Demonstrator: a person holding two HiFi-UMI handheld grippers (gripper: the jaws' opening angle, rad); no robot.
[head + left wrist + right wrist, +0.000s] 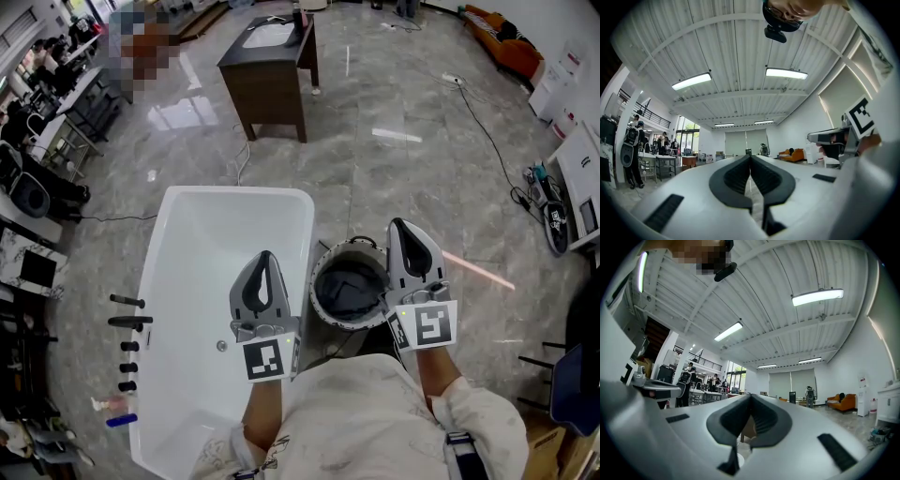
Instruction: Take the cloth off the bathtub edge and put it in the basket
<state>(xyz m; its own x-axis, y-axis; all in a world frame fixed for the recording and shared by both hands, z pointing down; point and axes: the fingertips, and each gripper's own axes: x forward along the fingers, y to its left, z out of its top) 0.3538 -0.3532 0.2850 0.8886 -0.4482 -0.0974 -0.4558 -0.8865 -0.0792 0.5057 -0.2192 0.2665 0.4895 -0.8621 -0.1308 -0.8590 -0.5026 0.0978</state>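
The white bathtub (298, 217) stands in the lower left of the head view, and I see no cloth on its rim. Just right of it is the round grey basket (323, 309), with something dark and cloth-like (352, 286) lying inside. My left gripper (265, 255) is held over the tub's right side, and its jaws are shut with nothing between them. On the basket's right, my right gripper (398, 223) is also shut and holds nothing. Both gripper views look level across the hall, with the left gripper (750, 158) and the right gripper (750, 398) showing their pads pressed together.
A dark wooden table (272, 70) stands beyond the tub. Black taps (127, 323) line the tub's left rim. Cables (487, 131) run over the marble floor at the right, near white equipment (577, 187). Desks and people (47, 84) fill the far left.
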